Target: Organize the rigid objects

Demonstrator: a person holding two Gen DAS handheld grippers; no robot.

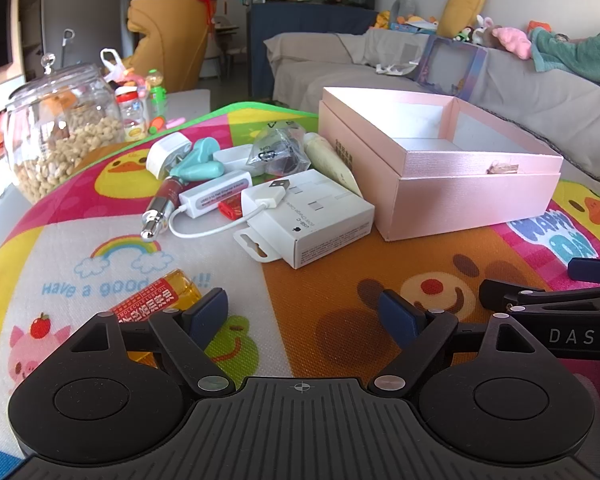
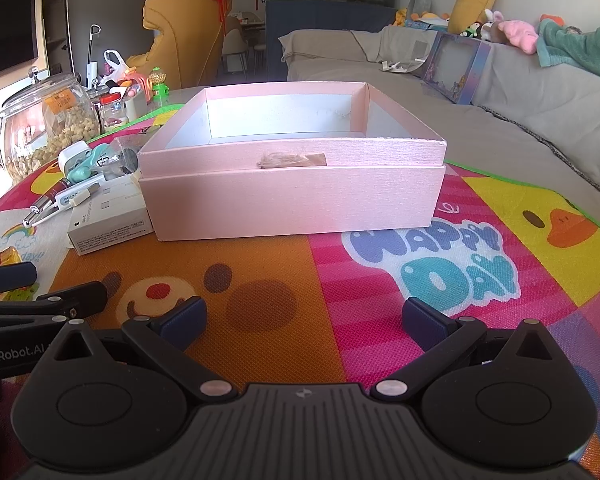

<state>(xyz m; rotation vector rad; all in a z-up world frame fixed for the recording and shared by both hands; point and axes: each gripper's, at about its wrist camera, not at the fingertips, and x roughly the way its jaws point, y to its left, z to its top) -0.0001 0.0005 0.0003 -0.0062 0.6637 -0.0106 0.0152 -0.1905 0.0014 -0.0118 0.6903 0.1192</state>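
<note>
Both grippers low, side by side, jaws wide, nothing gripped.

Left gripper (image 1: 302,314): blue pads spread apart, one pad (image 1: 206,312) at 9 o'clock of the gap, the other at 3 o'clock. Right gripper (image 2: 300,320): same spread, blue pad (image 2: 182,320) at 9 o'clock, its mate at 3 o'clock. In the left view the right gripper's fingers enter at 3 o'clock; in the right view the left gripper's enter at 9 o'clock.

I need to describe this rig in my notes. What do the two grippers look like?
Both the left gripper and right gripper are matte black, with round pivot discs, silver rivets, a ribbed centre and dark blue pads. White lettering marks their sides.
</note>
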